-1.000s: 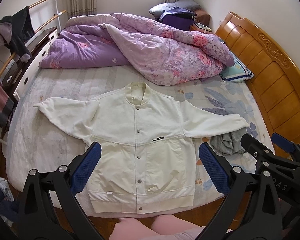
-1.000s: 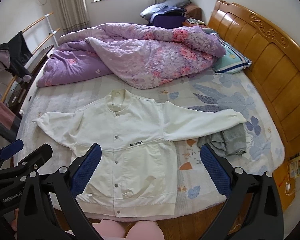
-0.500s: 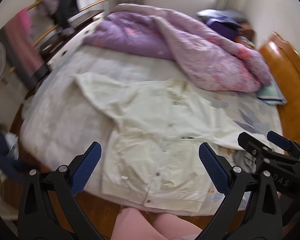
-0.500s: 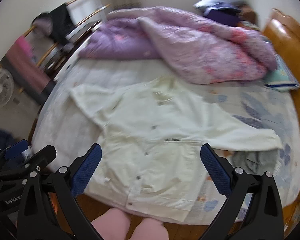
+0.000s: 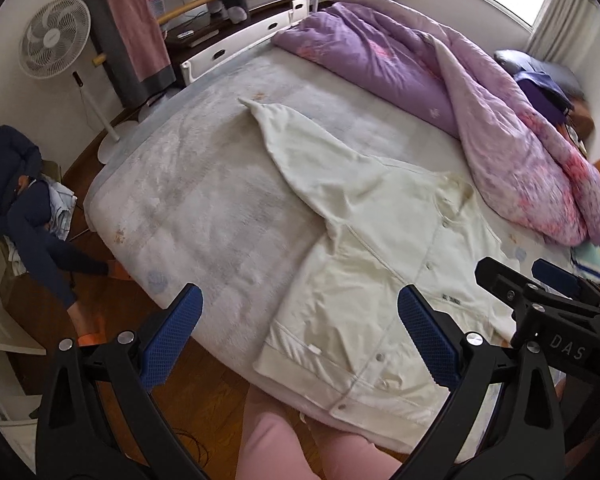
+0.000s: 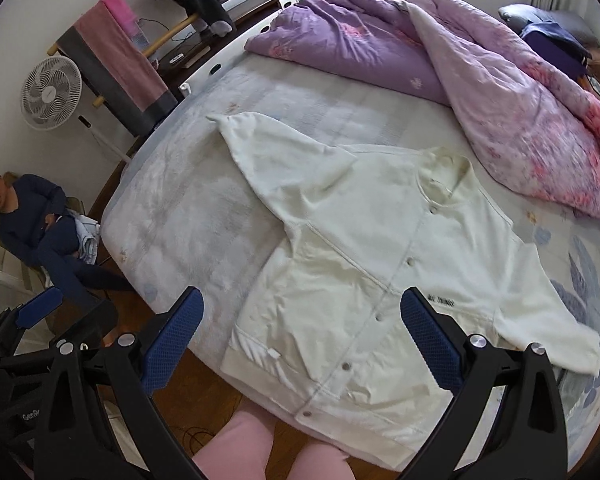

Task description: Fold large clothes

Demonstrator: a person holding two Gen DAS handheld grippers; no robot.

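The bed point(image 6: 188, 216) carries a cream jacket point(image 6: 364, 280), spread flat, front up, near the edge. It looks soft, thick and limp; I would pinch its sleeve cuff point(image 5: 256, 106). The left tool point(image 5: 300, 336) and the right tool point(image 6: 302, 338) gape wide, holding nothing.

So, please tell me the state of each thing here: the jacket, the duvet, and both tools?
White jacket: spread flat, unfolded, snaps closed.
Purple duvet: bunched up.
Left tool: open, empty.
Right tool: open, empty.
Fan: upright; running or not, cannot tell.
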